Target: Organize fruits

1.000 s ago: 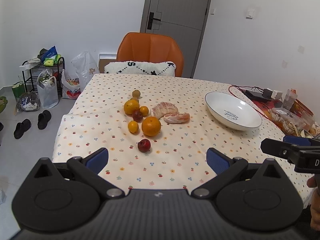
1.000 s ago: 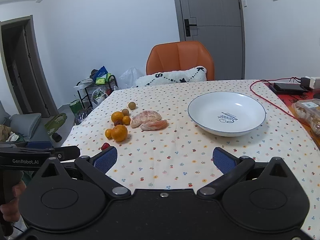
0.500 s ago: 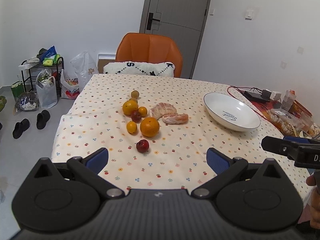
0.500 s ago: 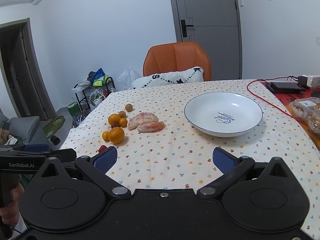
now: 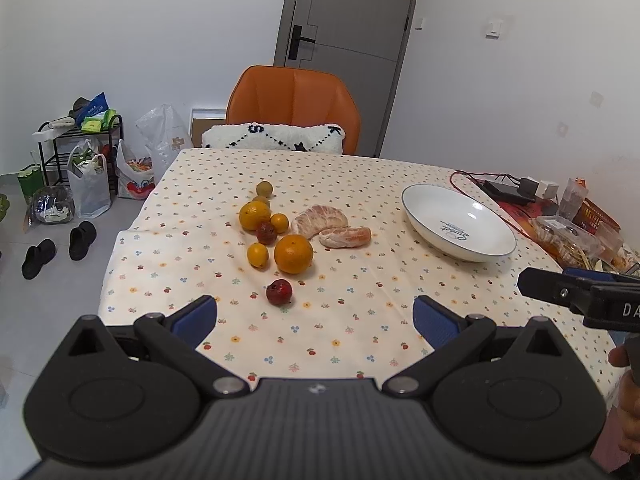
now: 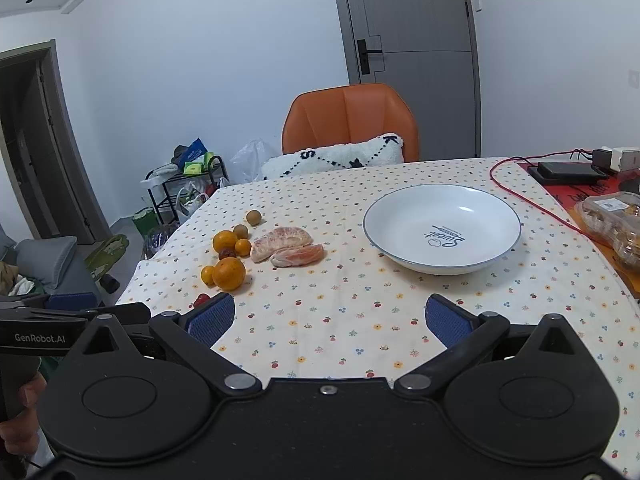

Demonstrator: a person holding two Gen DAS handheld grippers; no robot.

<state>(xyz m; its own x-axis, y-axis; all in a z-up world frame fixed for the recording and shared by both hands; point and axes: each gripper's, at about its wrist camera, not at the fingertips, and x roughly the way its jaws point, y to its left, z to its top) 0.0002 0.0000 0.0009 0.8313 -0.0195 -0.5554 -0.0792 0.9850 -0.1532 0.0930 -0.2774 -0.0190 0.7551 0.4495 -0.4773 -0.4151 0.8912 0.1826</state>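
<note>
We hold the left gripper (image 5: 315, 322) over the near edge of the table (image 5: 352, 344), its blue-padded fingers (image 5: 196, 322) spread wide with nothing between them. Just ahead of it, slightly toward its left finger, lies a small dark red fruit (image 5: 279, 291) on the flowered cloth. Farther ahead sits the rest of the fruit cluster: a large orange (image 5: 293, 253), a small orange one (image 5: 257, 255) to its left, another dark red fruit (image 5: 266, 233) beyond, then a second large orange (image 5: 255, 215), a small orange (image 5: 279, 223) and two brownish round fruits (image 5: 264, 189) at the far end. Two peeled citrus pieces (image 5: 322, 220) lie touching each other, ahead and toward the right finger. Well off to the right of the left gripper stands the empty white bowl (image 5: 458, 222).

Our right gripper (image 6: 330, 320) also hovers above the near table edge, its fingers (image 6: 211, 319) set wide apart and gripping nothing. The bowl (image 6: 442, 229) sits ahead of it, toward its right finger. The peeled pieces (image 6: 286, 246) are ahead and to the left, and the oranges (image 6: 228, 273) farther left. The small red fruit (image 6: 201, 300) peeks out just beside the tip of its left finger. An orange chair (image 6: 350, 124) with a white cushion (image 6: 332, 158) stands at the far side of the table.
</note>
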